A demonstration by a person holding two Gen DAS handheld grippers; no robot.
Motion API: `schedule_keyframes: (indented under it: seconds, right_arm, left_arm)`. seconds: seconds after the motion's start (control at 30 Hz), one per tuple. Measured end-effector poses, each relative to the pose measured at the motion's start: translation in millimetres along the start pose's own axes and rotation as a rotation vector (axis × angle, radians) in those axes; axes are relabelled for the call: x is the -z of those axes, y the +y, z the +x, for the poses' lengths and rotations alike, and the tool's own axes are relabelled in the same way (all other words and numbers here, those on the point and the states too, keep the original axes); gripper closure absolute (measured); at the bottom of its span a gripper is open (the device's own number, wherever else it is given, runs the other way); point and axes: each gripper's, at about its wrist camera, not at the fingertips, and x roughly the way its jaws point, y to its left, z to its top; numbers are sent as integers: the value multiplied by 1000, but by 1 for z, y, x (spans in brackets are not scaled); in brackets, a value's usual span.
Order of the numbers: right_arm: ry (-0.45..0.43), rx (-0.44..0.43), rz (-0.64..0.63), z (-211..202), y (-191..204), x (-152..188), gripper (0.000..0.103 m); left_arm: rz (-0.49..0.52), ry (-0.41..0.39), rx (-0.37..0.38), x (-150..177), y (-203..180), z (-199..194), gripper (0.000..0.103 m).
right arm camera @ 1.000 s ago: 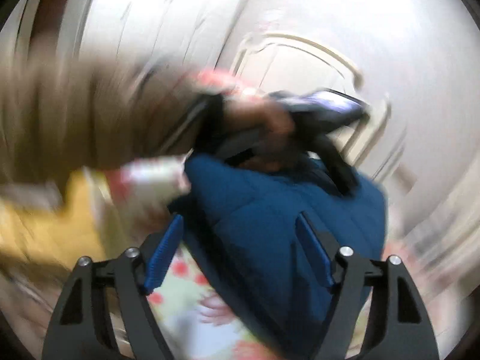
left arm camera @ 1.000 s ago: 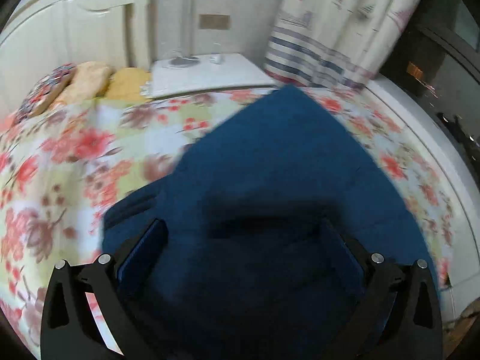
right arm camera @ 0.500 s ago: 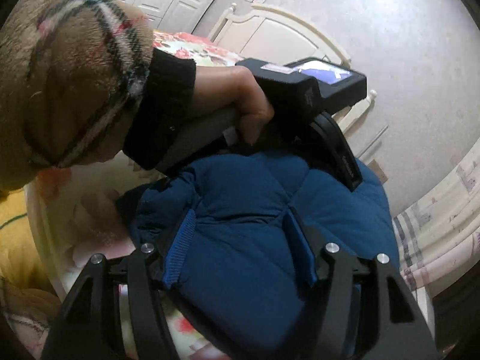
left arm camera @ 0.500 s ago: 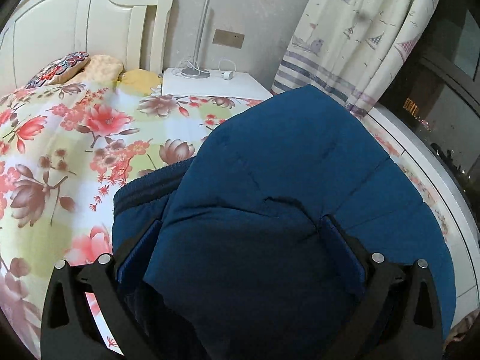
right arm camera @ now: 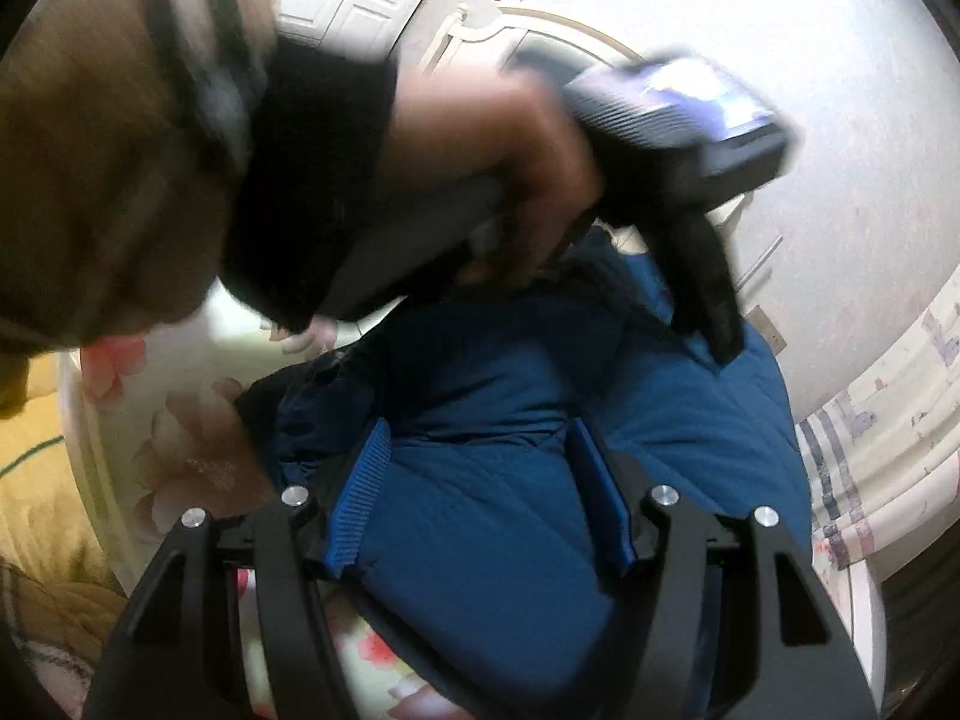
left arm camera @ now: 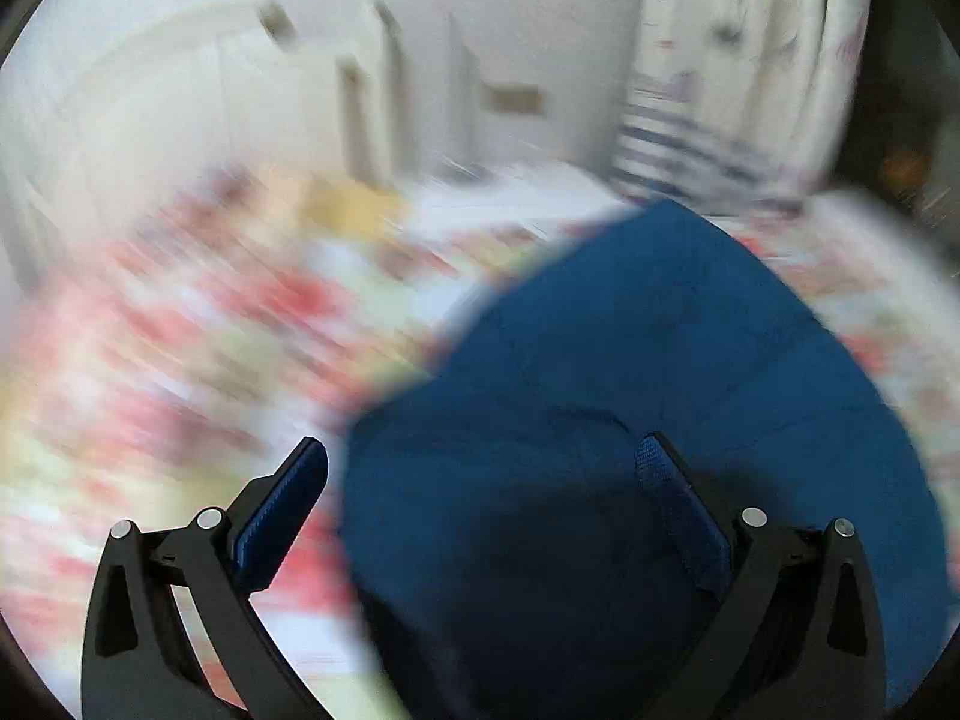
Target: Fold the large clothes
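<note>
A dark blue padded jacket (left arm camera: pixel 660 360) lies bunched on the floral bedspread (left arm camera: pixel 180 330). My left gripper (left arm camera: pixel 480 444) hangs open above the jacket's left edge. Its left finger is over the bedspread and its right finger over the blue fabric, with nothing pinched; this view is motion-blurred. In the right wrist view, a thick fold of the jacket (right arm camera: pixel 690 420) bulges between the blue pads of my right gripper (right arm camera: pixel 479 429), which presses on it from both sides. Beyond it, a person's hand (right arm camera: pixel 528 180) holds the left tool over the jacket's far side.
A white headboard (left arm camera: pixel 180 120), a white nightstand (left arm camera: pixel 510 186) and a striped curtain (left arm camera: pixel 720 90) stand beyond the bed. A tan plaid sleeve (right arm camera: pixel 90 150) fills the upper left of the right wrist view. Yellow bedding (right arm camera: pixel 30 450) lies at the bed's left edge.
The left gripper has swung left and up, so its left finger has come off the jacket. The right gripper came down onto the jacket, narrowed on the fold, then held still.
</note>
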Motion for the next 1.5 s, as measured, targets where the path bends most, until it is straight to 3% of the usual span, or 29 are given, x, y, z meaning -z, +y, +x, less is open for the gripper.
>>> schedule_keyframes:
  seconds: [0.03, 0.07, 0.13, 0.2, 0.27, 0.33, 0.37, 0.43, 0.47, 0.53, 0.6, 0.73, 0.8, 0.87, 0.97, 1.07, 1.27, 1.4, 1.47, 1.5]
  right_arm:
    - [-3, 5, -6, 2, -3, 1, 41]
    - [-6, 15, -16, 2, -1, 1, 41]
    - [-7, 24, -22, 1, -1, 1, 41]
    - [-12, 23, -21, -2, 0, 2, 42]
    - [-32, 17, -18, -8, -2, 4, 42]
    - [-53, -10, -27, -24, -2, 9, 42]
    - [-69, -72, -27, -39, -9, 14, 41]
    - [-92, -225, 13, -64, -33, 24, 36]
    - [-108, -253, 36, -72, -46, 28, 36]
    - [-148, -270, 105, -82, -83, 36, 36]
    - [-189, -228, 237, -79, -137, 40, 36]
    - [-190, -184, 483, -32, -231, 42, 37]
    - [-140, -180, 587, 14, -270, 39, 55]
    - [-109, -205, 644, 50, -296, 32, 61]
    - [-39, -226, 618, 109, -307, 23, 64]
    - [117, -264, 476, 169, -275, 16, 64]
    - [155, -272, 373, 174, -285, 4, 64]
    - [65, -260, 452, 168, -310, -4, 64]
    - [157, -289, 423, 199, -301, 3, 64]
    - [157, -298, 407, 208, -293, 7, 63]
  left_arm:
    - [46, -59, -111, -8, -6, -17, 4]
    - [76, -130, -142, -18, -11, -38, 4]
    - [74, -172, -44, -31, -17, -64, 4]
    - [57, -115, 106, -37, -23, -64, 4]
    - [23, 29, 225, -28, -28, -31, 4]
    - [-2, 138, 250, -4, -28, 6, 4]
    - [-37, 98, 292, 10, -21, 12, 4]
    - [-110, 65, 290, 20, -6, 11, 4]
    - [-122, 58, 275, 23, -2, 10, 4]
    - [-135, 26, 244, 30, 0, 7, 4]
    - [-144, 2, 216, 32, -1, 6, 4]
    - [-157, -26, 168, 33, 1, 3, 4]
    - [-167, -31, 155, 35, 2, 2, 4]
    - [-178, -36, 150, 36, 4, 2, 4]
    - [-185, -38, 153, 38, 4, 1, 4]
    - [-210, -31, 131, 39, 9, 3, 4]
    - [-256, 3, 190, 42, 18, 12, 4]
    - [-254, -14, 167, 44, 15, 9, 4]
    - [-252, -20, 146, 44, 14, 7, 4]
    - [-255, -18, 124, 44, 14, 6, 4]
